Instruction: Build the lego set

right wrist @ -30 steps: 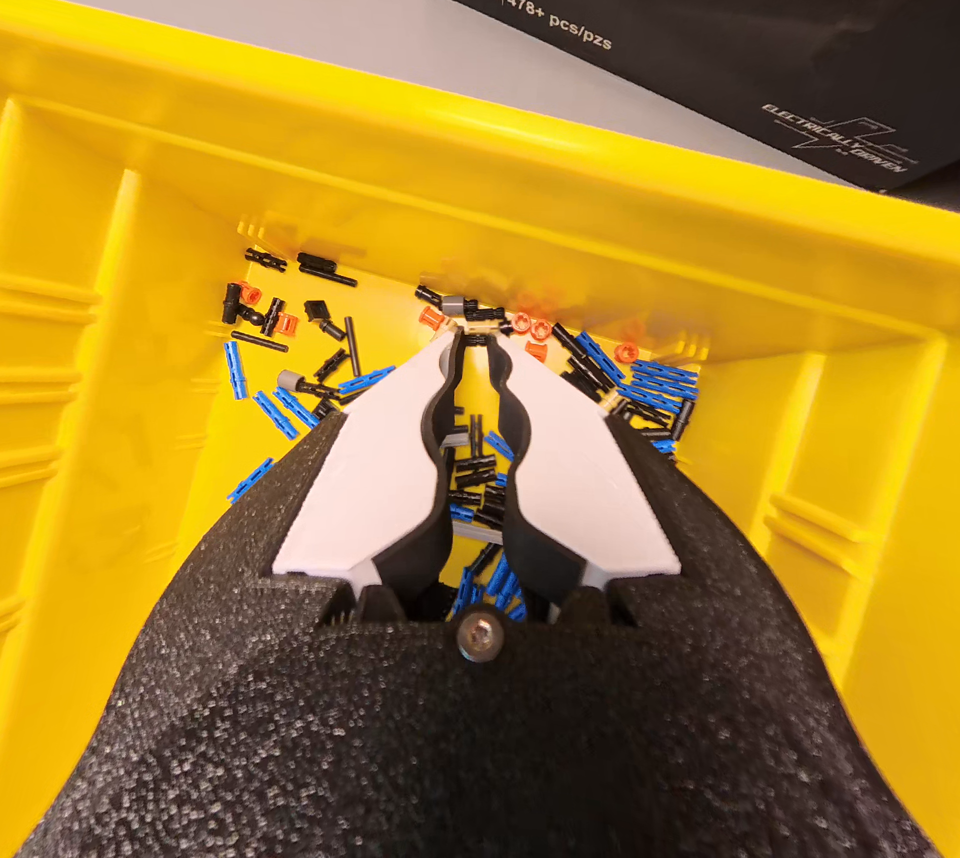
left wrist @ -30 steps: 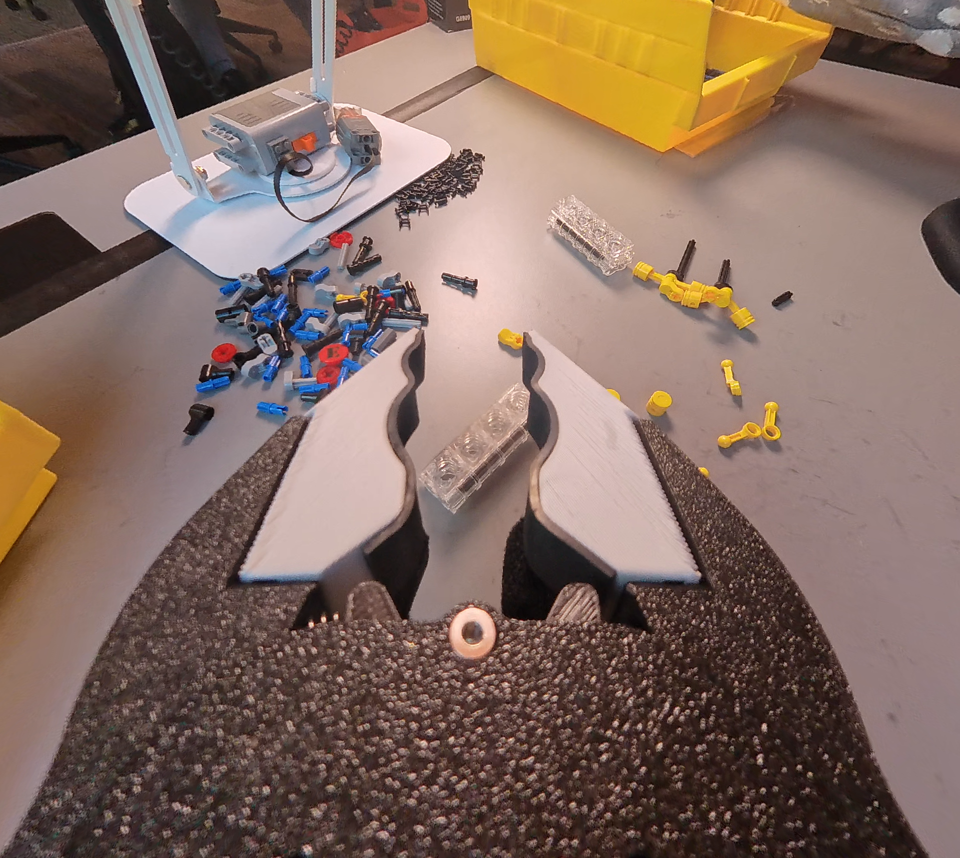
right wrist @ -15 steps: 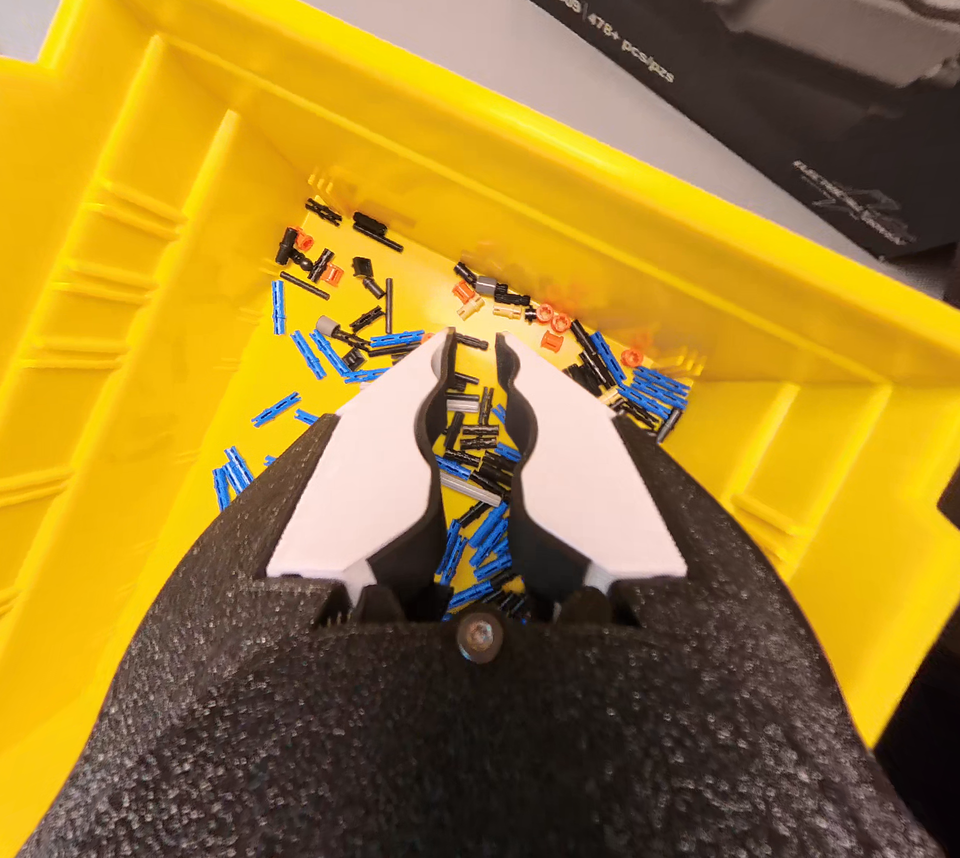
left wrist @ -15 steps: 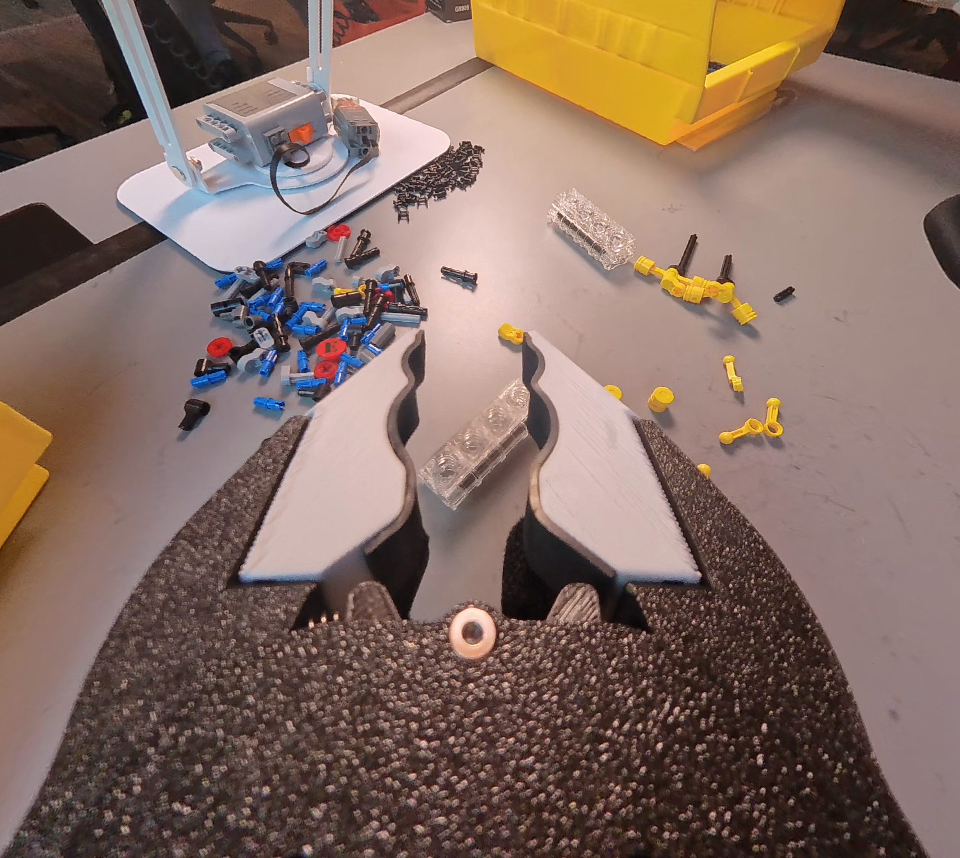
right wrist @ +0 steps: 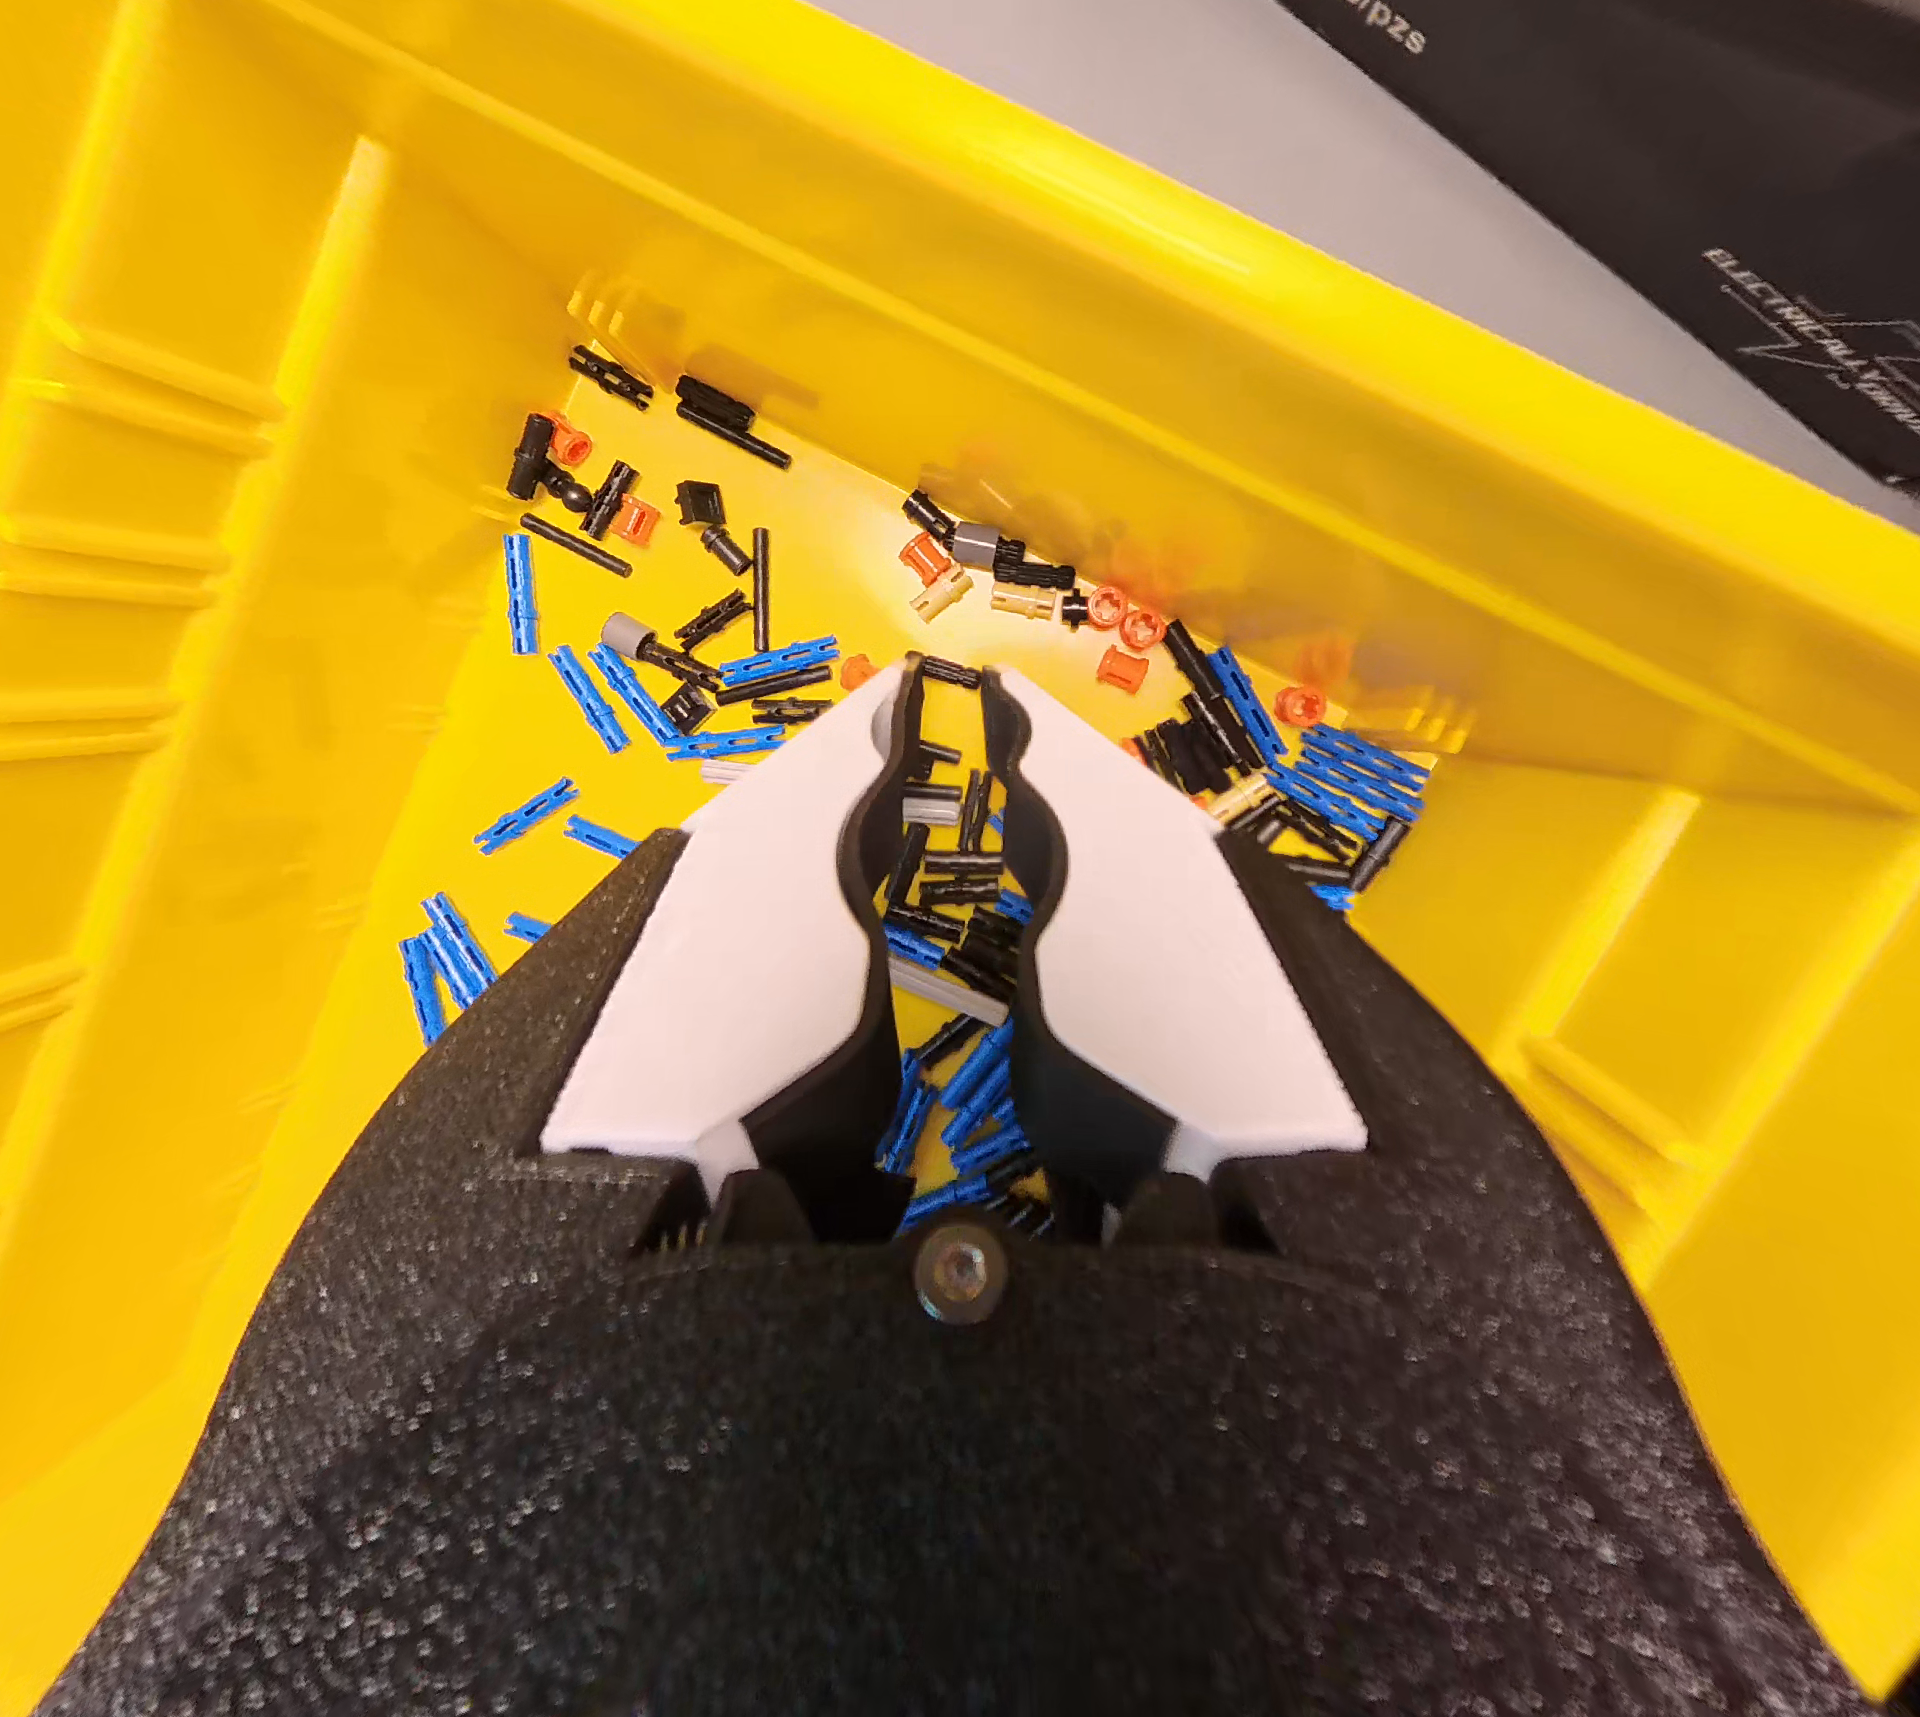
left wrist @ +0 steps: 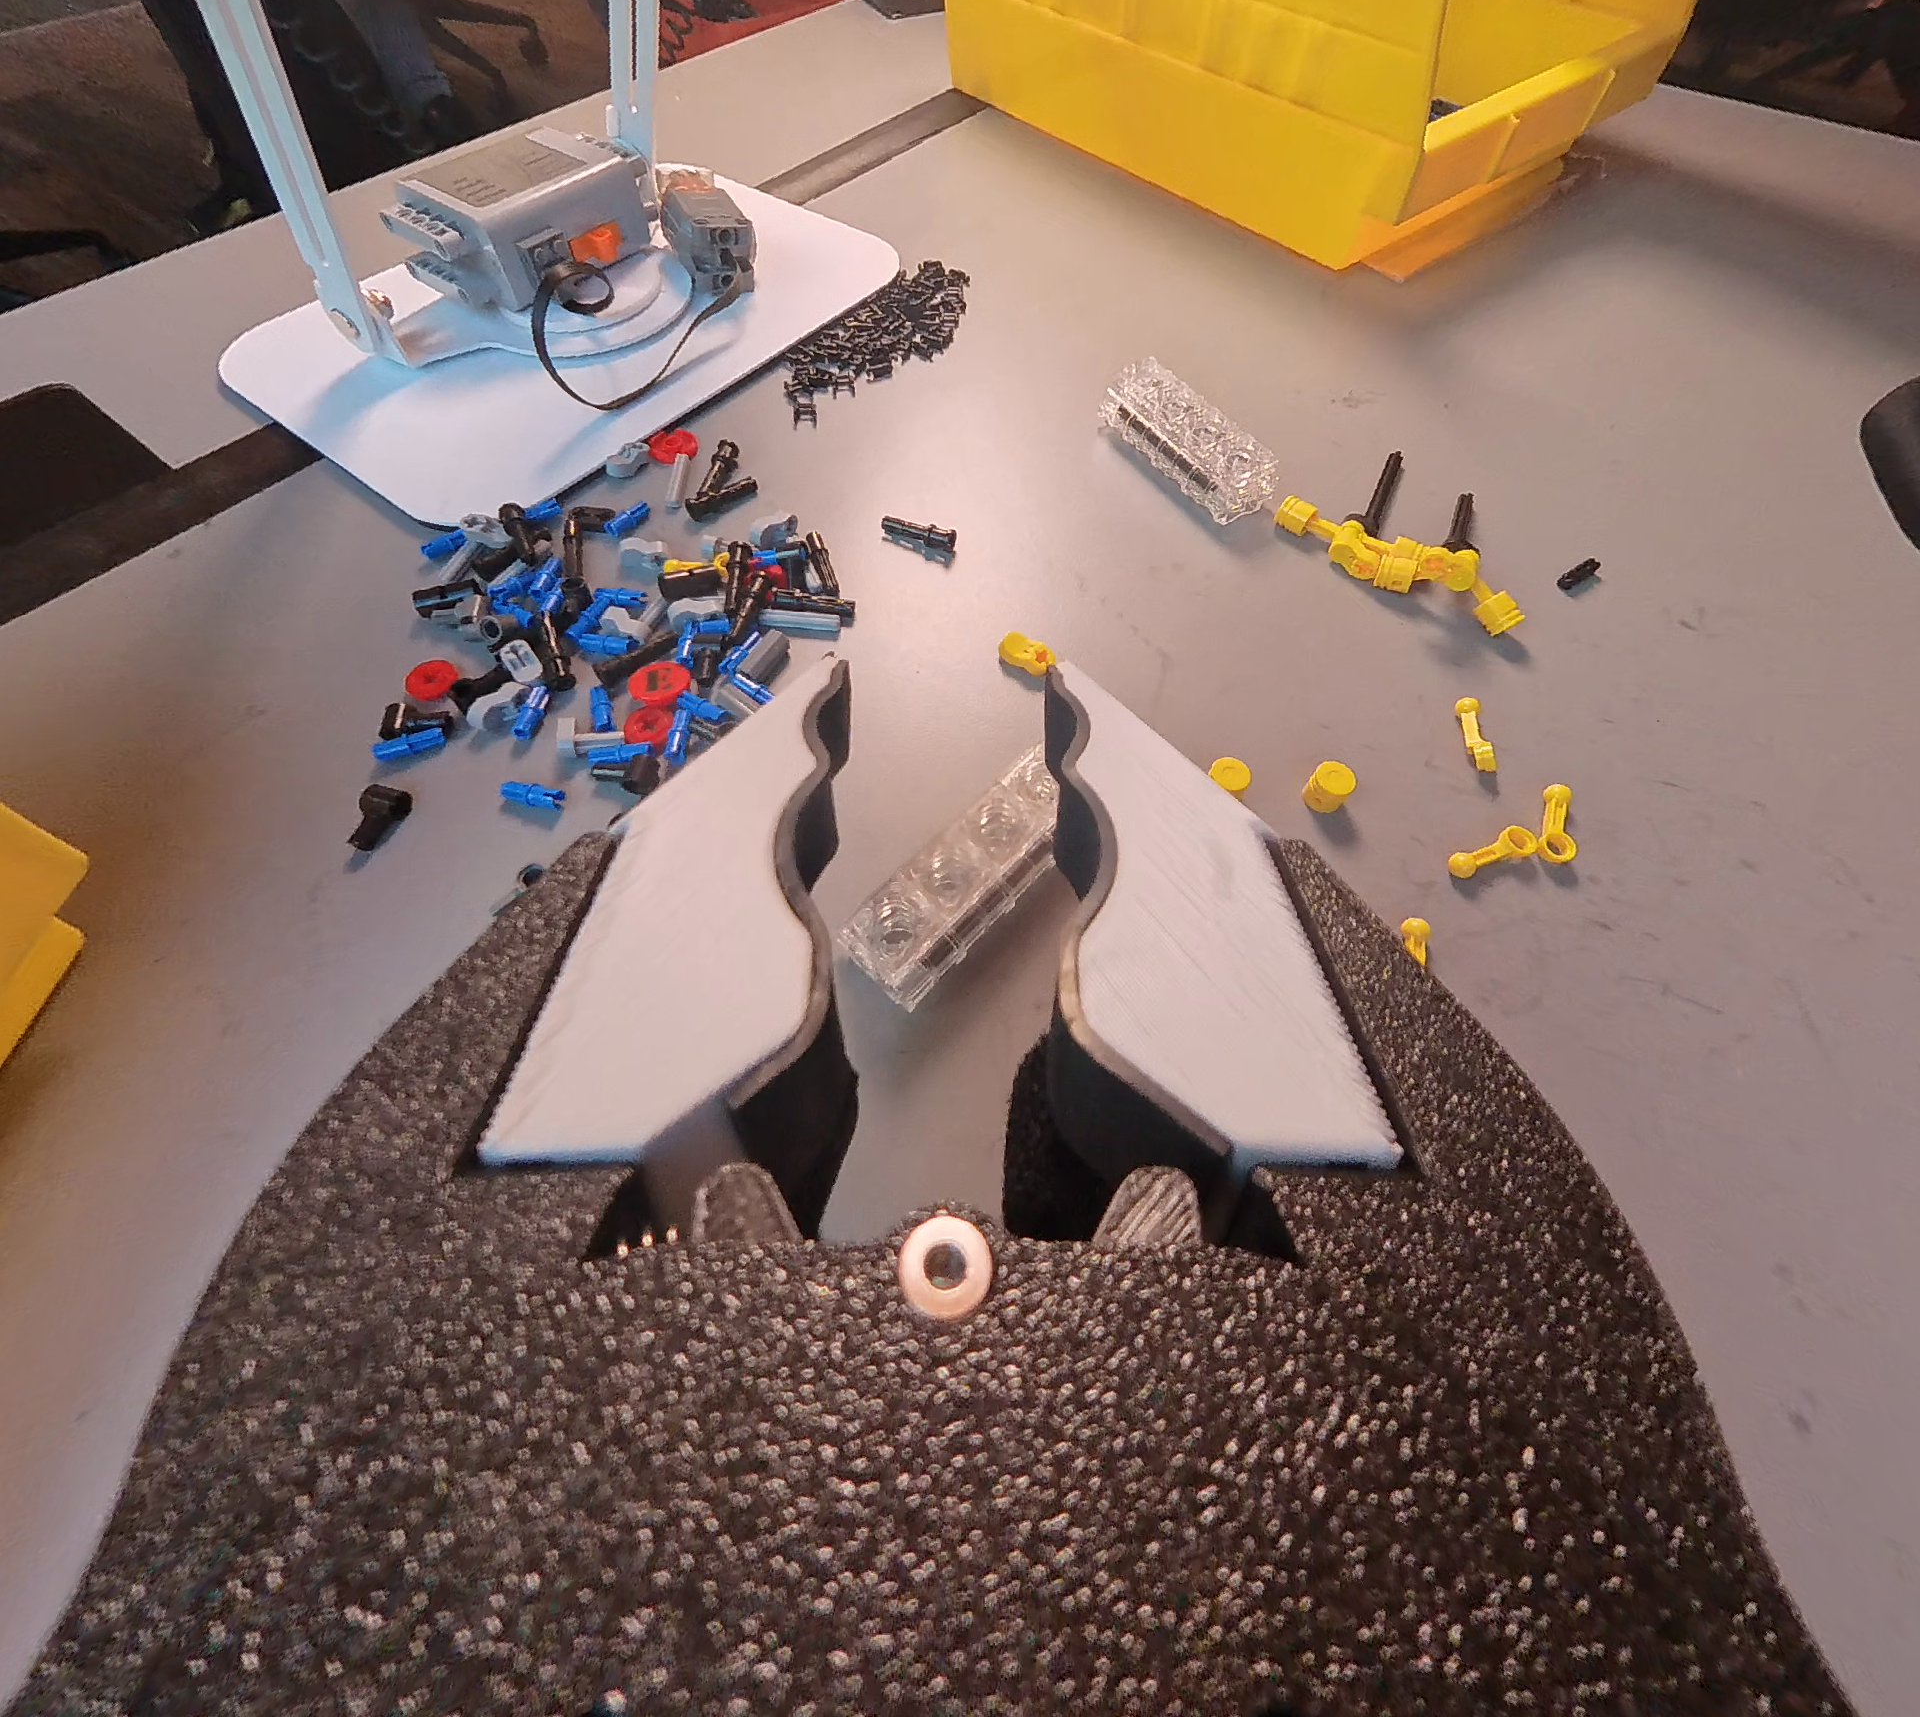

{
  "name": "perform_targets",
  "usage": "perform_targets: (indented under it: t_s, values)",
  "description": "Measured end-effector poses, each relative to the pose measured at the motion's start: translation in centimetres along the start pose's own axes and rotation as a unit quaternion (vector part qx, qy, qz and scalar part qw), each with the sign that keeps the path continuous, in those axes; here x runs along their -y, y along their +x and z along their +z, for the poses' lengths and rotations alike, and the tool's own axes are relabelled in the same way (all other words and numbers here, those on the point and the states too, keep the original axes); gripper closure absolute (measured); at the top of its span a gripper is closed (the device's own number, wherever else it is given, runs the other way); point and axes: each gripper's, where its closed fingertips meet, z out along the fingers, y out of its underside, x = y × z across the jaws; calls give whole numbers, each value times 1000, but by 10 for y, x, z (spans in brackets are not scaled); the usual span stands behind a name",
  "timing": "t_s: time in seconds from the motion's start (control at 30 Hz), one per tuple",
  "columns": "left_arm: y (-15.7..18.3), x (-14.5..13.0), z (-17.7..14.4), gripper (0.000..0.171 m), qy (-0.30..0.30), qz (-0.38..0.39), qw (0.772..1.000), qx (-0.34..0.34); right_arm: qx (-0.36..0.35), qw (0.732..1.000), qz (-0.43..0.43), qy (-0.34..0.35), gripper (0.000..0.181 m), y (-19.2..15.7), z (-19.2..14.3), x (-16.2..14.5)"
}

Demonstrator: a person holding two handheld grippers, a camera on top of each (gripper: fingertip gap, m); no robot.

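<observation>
Desk (left wrist: 1195, 337): grey top, carries all the loose parts; dark seam runs across toward the bin.
Yellow bin (left wrist: 1195, 67): far right in left wrist view, open-topped; a person's sleeve and hand reach in over its rim. Seen from inside in right wrist view, wall (right wrist: 935, 296) ribbed.
Black box (right wrist: 1610, 36): printed carton just beyond the bin's far wall.
White stand (left wrist: 540, 379): flat base w/ two upright slotted arms; grey battery box (left wrist: 520, 228) w/ orange switch and black cable sits on it.
Left claw (left wrist: 945, 680): spread wide, low over desk, gripping nothing; clear studded brick (left wrist: 956, 878) lies on desk between its fingers, far end by the right finger.
Right claw (right wrist: 948, 675): inside bin, tips nearly together w/ a narrow gap, angled down at bin floor; a black pin (right wrist: 951, 672) sits right at the tips, can't tell if pinched.
Mixed pile (left wrist: 613, 628): blue, black, grey, red pins left of left claw.
Bin parts (right wrist: 1340, 774): blue and black pins, orange bushes, scattered along far wall.
Yellow connectors (left wrist: 1403, 566): chained w/ black axles, right of a second clear brick (left wrist: 1190, 436).
</observation>
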Motion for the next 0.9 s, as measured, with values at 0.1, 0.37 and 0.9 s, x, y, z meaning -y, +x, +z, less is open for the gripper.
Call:
perform_targets:
  t_s: [0.1,0.37,0.9]
  values:
    - [0,0,0,134,0,1,1000,0,1,1000,-3,1,172,-1,1,-2]
    - [0,-1,1,134,-2,1,1000,0,-27,999,-46,-6,169,1,-3,2]
    - [9,8,-3,134,15,3,1000,-15,50,961,-170,213,178,-103,-92,40]
